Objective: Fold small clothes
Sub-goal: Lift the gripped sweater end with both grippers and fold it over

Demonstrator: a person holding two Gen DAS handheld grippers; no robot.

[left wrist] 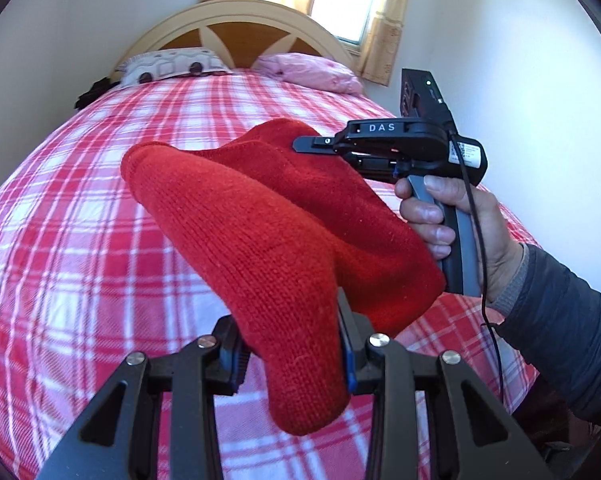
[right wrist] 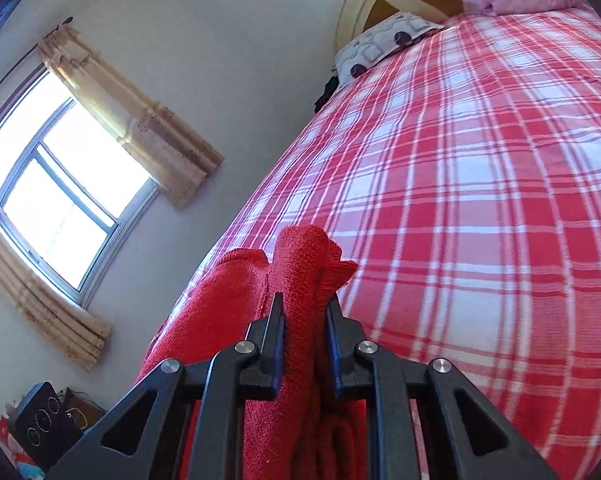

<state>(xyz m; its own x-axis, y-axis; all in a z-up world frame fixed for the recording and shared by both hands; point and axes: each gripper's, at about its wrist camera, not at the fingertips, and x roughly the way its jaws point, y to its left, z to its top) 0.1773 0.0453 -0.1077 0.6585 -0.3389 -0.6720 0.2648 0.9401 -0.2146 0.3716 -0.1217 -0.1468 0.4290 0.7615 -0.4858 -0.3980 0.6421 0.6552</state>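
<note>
Jaws on both grippers are pinching the red knit: my left gripper (left wrist: 292,344) clamps one end, my right gripper (right wrist: 302,344) bites a bunched fold at the other. Below lies the bed (left wrist: 80,248), checked in red and white. Above it the knit (left wrist: 284,220) hangs slung between my grippers, clear of the cover. My worry is the right bite: it holds stacked layers, so one could slip free and spoil the fold.

Red-and-white plaid bed (left wrist: 100,220) with arched wooden headboard (left wrist: 236,28); patterned pillow (left wrist: 168,66) beside pink pillow (left wrist: 312,72). Bright window (right wrist: 56,192), beige curtains (right wrist: 140,124). Dark speaker (right wrist: 44,420) low in corner.
</note>
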